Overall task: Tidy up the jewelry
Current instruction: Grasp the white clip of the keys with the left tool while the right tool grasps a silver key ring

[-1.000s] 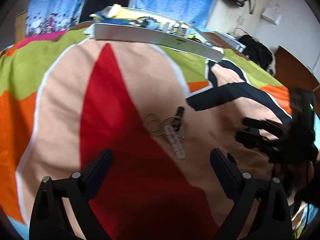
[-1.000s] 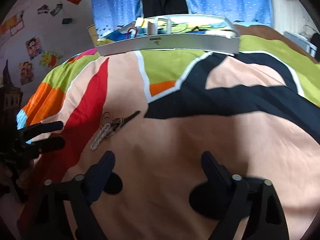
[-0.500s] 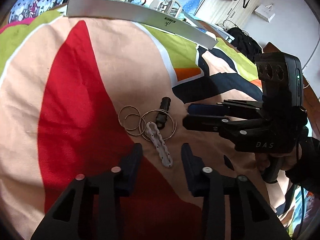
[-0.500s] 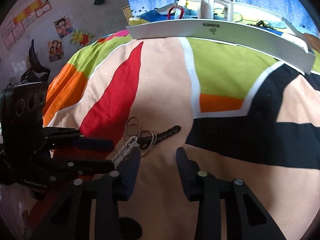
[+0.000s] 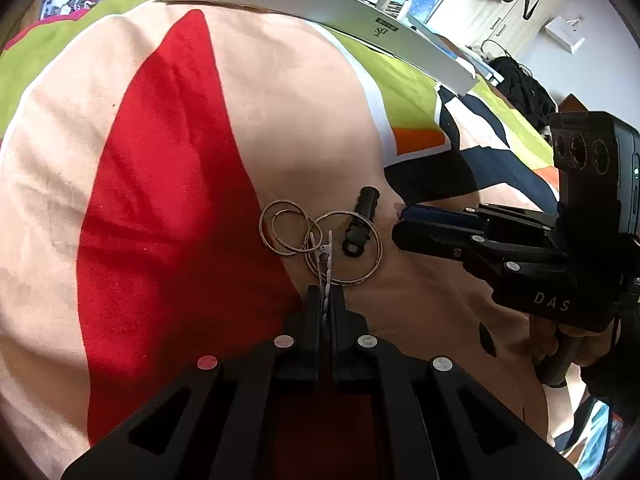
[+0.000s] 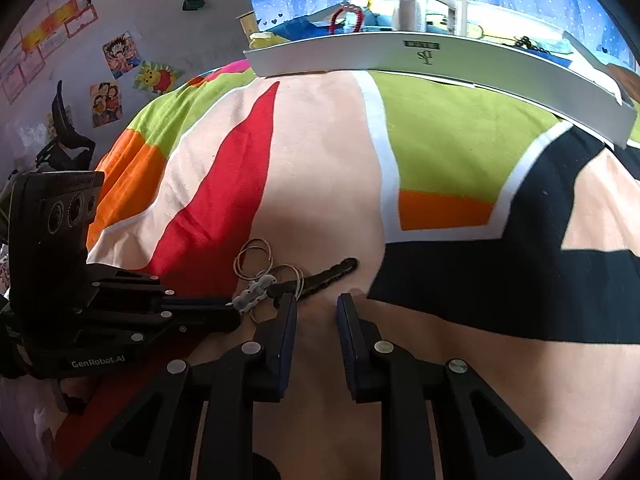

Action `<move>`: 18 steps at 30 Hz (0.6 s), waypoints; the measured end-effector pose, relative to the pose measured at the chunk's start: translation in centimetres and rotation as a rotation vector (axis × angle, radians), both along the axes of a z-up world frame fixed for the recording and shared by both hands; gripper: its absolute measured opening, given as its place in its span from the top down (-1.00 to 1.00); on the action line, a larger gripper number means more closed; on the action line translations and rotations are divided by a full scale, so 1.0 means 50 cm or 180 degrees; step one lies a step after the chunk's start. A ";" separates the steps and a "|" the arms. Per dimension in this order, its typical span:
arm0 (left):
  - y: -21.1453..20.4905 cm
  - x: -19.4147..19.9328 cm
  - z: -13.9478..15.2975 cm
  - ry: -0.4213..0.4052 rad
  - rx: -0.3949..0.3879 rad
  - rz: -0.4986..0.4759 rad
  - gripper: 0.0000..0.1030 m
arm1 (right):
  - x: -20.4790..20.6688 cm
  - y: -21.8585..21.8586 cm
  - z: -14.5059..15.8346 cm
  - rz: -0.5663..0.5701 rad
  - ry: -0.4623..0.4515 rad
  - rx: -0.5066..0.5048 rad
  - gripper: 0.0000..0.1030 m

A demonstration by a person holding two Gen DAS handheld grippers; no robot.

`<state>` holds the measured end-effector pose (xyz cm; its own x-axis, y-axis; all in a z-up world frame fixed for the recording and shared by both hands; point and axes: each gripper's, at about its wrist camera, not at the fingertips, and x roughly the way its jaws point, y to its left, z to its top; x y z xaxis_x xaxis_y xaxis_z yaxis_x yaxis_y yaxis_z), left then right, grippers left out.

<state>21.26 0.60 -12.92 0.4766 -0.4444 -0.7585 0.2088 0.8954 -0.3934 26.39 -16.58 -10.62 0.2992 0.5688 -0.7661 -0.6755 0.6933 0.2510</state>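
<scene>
A small tangle of jewelry lies on the bright bedspread: thin metal hoops (image 5: 286, 226) (image 6: 254, 258), a black ridged clip (image 5: 362, 220) (image 6: 328, 274) and a pale white clip (image 5: 326, 270) (image 6: 254, 292). My left gripper (image 5: 326, 296) (image 6: 234, 310) is shut on the near end of the white clip. Just right of the pile, my right gripper (image 6: 316, 306) (image 5: 400, 224) is low over the cloth. Its jaws stand narrowly open with nothing between them, the left finger beside the black clip's near end.
A long white tray (image 5: 320, 4) (image 6: 440, 60) holding red beads (image 6: 350, 16) and other items lies across the far side of the bed. A wall with posters (image 6: 116, 76) is on the left. A hand (image 5: 572, 344) holds the right gripper.
Both grippers moved in close to the jewelry. The left gripper narrowed from wide open and shut on the white clip. The right gripper's jaws also narrowed and came up to the black clip.
</scene>
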 end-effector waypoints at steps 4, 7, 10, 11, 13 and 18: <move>0.011 -0.010 0.002 -0.0027 0.0005 0.0115 0.96 | 0.001 0.024 -0.001 0.0085 -0.0023 -0.0102 0.61; 0.016 -0.013 0.001 -0.0026 -0.0046 0.0165 0.97 | 0.002 0.040 -0.005 0.0166 -0.0007 -0.0158 0.61; 0.024 -0.015 0.002 -0.0012 -0.0126 0.0219 0.97 | 0.009 0.056 -0.014 0.0231 0.0070 -0.0212 0.61; 0.027 -0.017 0.003 -0.0011 -0.0142 0.0238 0.97 | 0.010 0.061 -0.018 0.0252 0.0093 -0.0227 0.61; 0.033 -0.022 0.005 -0.0006 -0.0167 0.0265 0.97 | 0.012 0.071 -0.025 0.0287 0.0157 -0.0233 0.61; 0.036 -0.028 0.009 0.0044 -0.0215 0.0246 0.97 | 0.020 0.075 -0.034 0.0211 0.0204 -0.0222 0.83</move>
<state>19.88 2.38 -12.47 0.5012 -0.4571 -0.7347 0.1341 0.8799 -0.4559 27.37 -12.81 -12.32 0.2118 0.5303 -0.8209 -0.7047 0.6649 0.2477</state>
